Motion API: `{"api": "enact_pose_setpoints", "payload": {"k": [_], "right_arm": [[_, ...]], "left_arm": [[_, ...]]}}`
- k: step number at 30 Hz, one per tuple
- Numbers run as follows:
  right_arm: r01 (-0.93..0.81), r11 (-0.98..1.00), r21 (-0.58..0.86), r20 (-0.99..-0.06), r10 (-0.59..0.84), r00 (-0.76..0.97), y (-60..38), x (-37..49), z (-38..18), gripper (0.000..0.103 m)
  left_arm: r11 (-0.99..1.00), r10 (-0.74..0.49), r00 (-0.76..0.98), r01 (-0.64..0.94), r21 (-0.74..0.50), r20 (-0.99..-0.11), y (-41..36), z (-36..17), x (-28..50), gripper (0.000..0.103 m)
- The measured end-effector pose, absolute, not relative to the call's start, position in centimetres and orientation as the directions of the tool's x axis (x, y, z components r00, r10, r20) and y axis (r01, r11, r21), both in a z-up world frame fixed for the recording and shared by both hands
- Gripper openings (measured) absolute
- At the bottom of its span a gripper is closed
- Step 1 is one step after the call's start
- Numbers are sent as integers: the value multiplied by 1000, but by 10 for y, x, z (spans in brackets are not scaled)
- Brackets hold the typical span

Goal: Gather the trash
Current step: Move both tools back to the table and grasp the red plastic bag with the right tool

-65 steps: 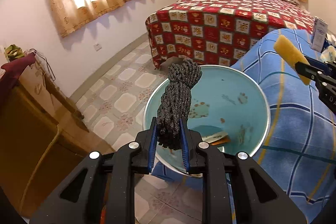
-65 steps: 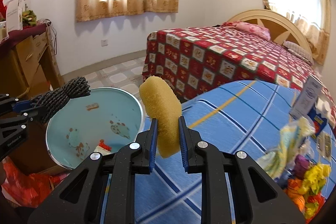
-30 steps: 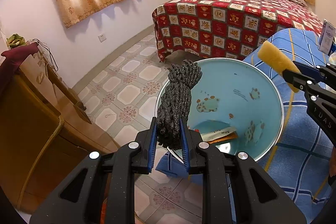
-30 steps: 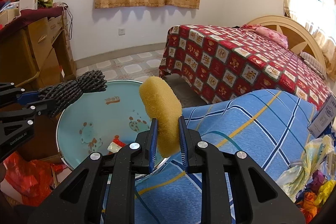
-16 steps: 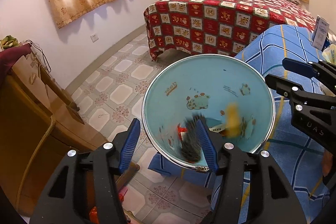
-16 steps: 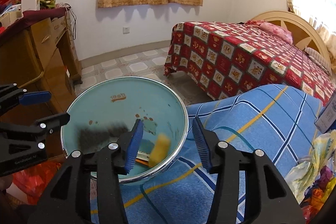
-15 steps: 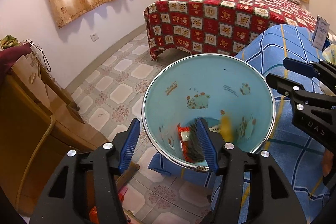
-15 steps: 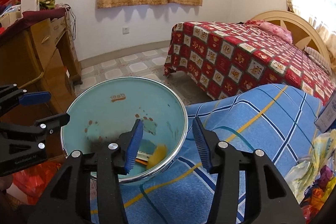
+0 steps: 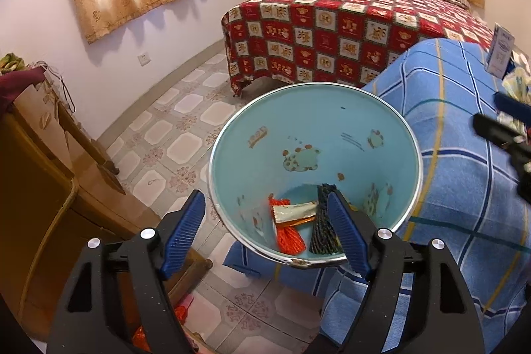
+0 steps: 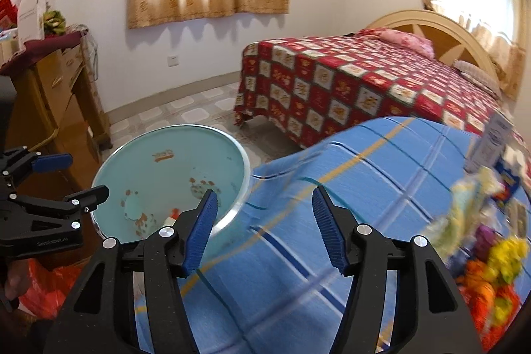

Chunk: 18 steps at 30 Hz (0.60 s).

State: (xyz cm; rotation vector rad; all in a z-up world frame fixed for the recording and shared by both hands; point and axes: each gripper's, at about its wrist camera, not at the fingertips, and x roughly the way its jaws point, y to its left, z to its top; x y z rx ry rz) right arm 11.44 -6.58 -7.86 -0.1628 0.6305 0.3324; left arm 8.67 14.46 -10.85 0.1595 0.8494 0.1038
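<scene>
The left claw is hanging spread wide with nothing between its blue pads, poised just over the near rim of the pale blue bin. Down in the bottom of that bin are lying a dark grey bundle of cord, an orange-red tassel-like bundle and a flat foil wrapper resting across the two. The grey cord is partly hidden behind the claw's right pad.

The right claw is likewise gaping wide and carrying nothing. It is hovering above the blue plaid cloth of the table, with its left pad over the bin's edge. The bin is standing tight against the table's corner.

Farther along the table a heap of trash is sitting, blurred: yellow, orange and purple bits with a pale plastic bag, and a small white carton standing behind. Beyond are a bed under a red chequered quilt and a wooden dresser by the wall.
</scene>
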Motion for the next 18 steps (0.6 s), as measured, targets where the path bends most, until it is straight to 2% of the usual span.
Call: {"api": "enact_pose_setpoints", "payload": {"k": [8, 13, 15, 16, 18], "right_arm": [[-133, 991, -30, -553, 94, 828, -165, 63, -59, 66], [95, 995, -19, -550, -90, 830, -241, 24, -59, 68], [180, 984, -9, -573, -153, 805, -270, 11, -67, 68], [209, 978, 0, -584, -170, 794, -281, 7, -71, 68], [256, 966, 25, -614, -187, 767, -301, 2, -82, 68]], "left_arm": [[981, 127, 674, 22, 192, -728, 116, -116, 79, 78], [970, 124, 659, 79, 231, -742, 85, -126, 81, 78], [965, 125, 664, 91, 246, -737, 73, -127, 81, 84], [962, 128, 665, 98, 256, -736, 65, -127, 81, 95], [961, 118, 670, 108, 253, -733, 57, -125, 81, 97]]}}
